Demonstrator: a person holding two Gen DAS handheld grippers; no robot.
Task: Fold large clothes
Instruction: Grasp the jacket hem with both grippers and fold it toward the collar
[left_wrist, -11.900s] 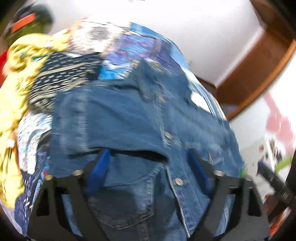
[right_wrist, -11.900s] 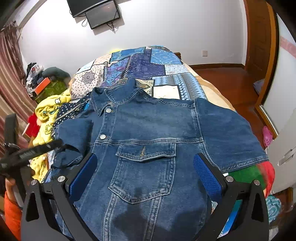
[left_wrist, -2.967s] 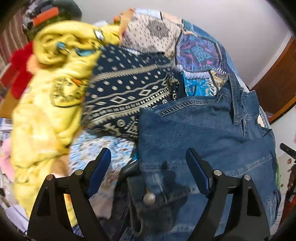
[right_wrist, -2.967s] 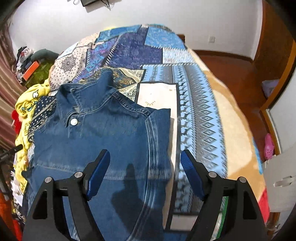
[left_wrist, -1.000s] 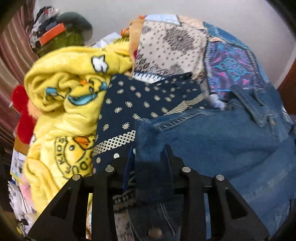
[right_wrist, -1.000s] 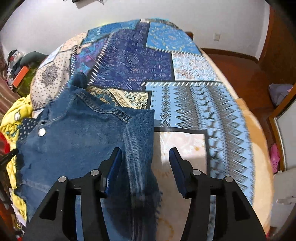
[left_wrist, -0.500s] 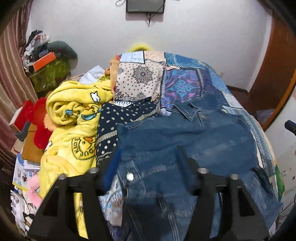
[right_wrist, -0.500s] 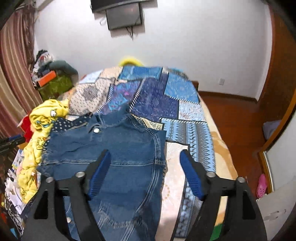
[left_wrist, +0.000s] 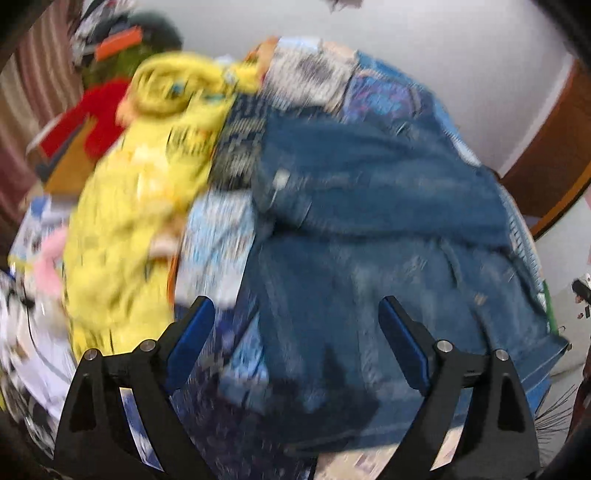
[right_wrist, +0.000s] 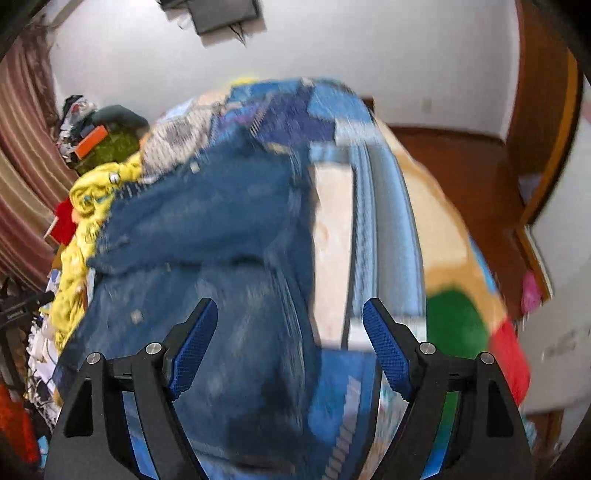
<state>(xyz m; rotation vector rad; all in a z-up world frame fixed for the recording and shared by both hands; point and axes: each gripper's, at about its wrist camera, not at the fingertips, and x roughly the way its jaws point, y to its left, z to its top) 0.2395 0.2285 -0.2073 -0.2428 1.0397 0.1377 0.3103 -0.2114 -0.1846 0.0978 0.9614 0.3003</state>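
Both the left claw (left_wrist: 295, 343) and right claw (right_wrist: 290, 343) are spread and hold nothing above the denim jacket (left_wrist: 369, 236), which lies mid-frame on the bed (right_wrist: 413, 206), likely positioned for its next fold.

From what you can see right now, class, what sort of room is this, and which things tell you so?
Most likely a bedroom: a bed under a patchwork quilt, a wall-mounted screen above its far end, and clothes such as the denim jacket laid on the quilt.
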